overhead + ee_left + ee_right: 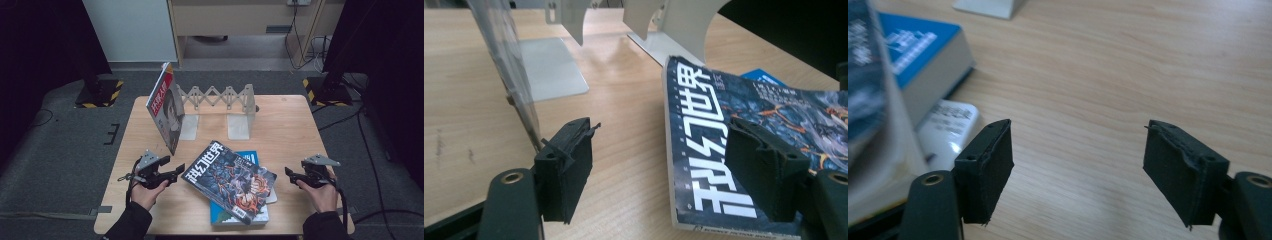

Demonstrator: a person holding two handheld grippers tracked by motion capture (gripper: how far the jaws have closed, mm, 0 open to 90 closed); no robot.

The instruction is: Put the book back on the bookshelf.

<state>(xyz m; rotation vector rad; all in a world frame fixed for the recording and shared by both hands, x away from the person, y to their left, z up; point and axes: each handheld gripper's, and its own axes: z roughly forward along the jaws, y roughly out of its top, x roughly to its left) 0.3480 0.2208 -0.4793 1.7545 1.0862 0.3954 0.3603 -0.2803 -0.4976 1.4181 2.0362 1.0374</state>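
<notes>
Currently left gripper (176,174) low over desk (295,125), jaws apart beside magazine (230,180), right gripper (289,173) level, jaws apart, empty.

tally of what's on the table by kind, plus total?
Magazines: 2, one standing against the rack, one lying on the stack
Books: 1, blue-covered book under the lying magazine
White items under the stack: 1, kind unclear
Expandable book racks: 1
Total: 5
</notes>
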